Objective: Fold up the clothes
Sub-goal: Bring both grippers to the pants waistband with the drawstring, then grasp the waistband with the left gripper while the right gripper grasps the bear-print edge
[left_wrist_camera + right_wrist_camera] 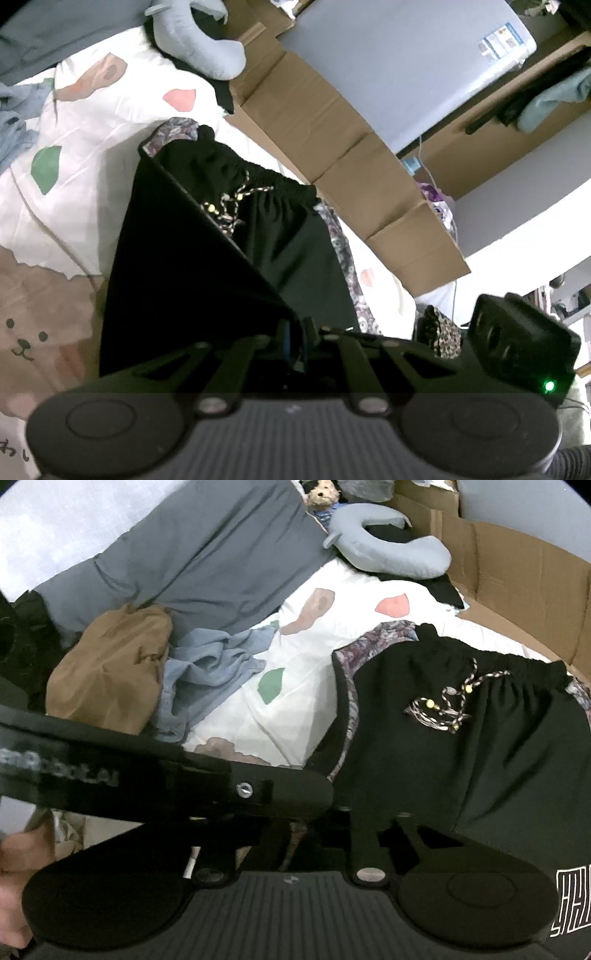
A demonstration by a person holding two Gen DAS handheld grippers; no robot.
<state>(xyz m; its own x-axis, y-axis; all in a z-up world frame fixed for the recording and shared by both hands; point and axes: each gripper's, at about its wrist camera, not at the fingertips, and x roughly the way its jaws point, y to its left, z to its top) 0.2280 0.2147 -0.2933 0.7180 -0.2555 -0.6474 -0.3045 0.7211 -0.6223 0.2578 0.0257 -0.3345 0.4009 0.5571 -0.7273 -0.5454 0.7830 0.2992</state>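
Far off to the left of the right tongs there is a brown garment in a heap on the bed. Just beside it lies a crumpled blue garment. Behind both of them is a big grey blanket. The bed has a white quilt with pink, green and brown patches on it.

Past the quilt, far ahead of the tongs, sits a curved grey neck pillow. A small teddy bear peeks out beside it.

Right in front of both tongs are the black shorts. They lie on the quilt with the waistband at the far end. A braided cord with yellow beads lies on the front of the shorts. A flowery strip runs down each side.

The left tongs are pinched together on the near edge of the shorts. That edge is lifted, so a flap of black cloth slopes up from the bed to the tongs. The right tongs are low at the near edge of the shorts too. Their tips are hidden behind the other tool's black arm and dark cloth, so I cannot tell if they are apart or together.

To the right of the shorts stands a wall of cardboard boxes.
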